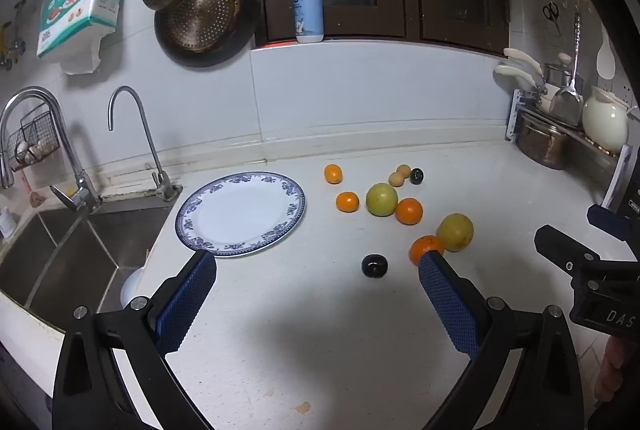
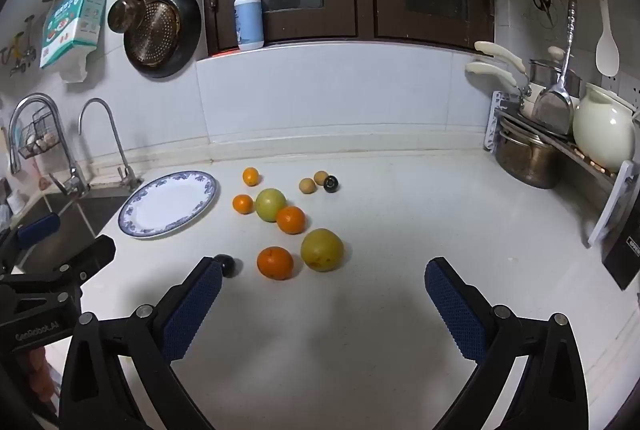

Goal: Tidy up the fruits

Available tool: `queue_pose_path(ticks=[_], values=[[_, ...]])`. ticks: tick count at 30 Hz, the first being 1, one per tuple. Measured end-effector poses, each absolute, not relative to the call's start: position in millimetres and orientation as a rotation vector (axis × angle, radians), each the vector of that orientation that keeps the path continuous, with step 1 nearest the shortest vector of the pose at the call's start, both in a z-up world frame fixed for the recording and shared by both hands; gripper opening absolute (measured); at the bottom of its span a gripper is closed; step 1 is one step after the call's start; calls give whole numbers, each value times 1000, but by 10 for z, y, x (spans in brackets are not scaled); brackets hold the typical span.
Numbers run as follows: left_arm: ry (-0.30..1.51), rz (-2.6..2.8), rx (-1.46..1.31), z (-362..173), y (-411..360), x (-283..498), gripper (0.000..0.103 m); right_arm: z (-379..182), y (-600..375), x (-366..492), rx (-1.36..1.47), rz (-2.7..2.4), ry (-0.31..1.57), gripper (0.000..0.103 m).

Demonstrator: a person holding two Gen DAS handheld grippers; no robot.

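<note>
White counter (image 2: 360, 310), both grippers (image 1: 318, 294) (image 2: 322, 294) tilted down, jaws wide, empty

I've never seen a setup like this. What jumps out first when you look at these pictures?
Bright fruit scattered loose on the white counter: several oranges such as the nearest one, and two yellow-green fruits, one beside it. To their left, by the sink, lies an empty blue-rimmed plate. In front, the right gripper and the left gripper stand wide open, holding nothing.
</note>
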State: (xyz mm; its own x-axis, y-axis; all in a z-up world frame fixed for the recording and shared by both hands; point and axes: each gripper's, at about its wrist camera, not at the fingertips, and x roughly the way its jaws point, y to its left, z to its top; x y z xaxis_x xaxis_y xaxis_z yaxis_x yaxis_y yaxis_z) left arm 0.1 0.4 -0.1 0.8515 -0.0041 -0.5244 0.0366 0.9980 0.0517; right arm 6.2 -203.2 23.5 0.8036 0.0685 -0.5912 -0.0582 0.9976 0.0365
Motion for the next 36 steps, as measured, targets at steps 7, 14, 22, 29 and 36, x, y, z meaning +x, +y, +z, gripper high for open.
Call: queue_pose_path(ticks=[7,14,22,29,36], values=[[551,-27,63,11,166,-36,103,231,-2005,62,17,70,634,102],[555,6,66,-40,113,-48,103,198,-1868,15,13,82,626,102],[550,2,67,-10,136,-52,103,243,-1880,53,5,96,619,102],[546,-4,66,-1,140,-42,103,263,-1868,64,3,95,620,102],[547,-5,66,2,139,-33,103,265,-1858,62,1,94,616,102]])
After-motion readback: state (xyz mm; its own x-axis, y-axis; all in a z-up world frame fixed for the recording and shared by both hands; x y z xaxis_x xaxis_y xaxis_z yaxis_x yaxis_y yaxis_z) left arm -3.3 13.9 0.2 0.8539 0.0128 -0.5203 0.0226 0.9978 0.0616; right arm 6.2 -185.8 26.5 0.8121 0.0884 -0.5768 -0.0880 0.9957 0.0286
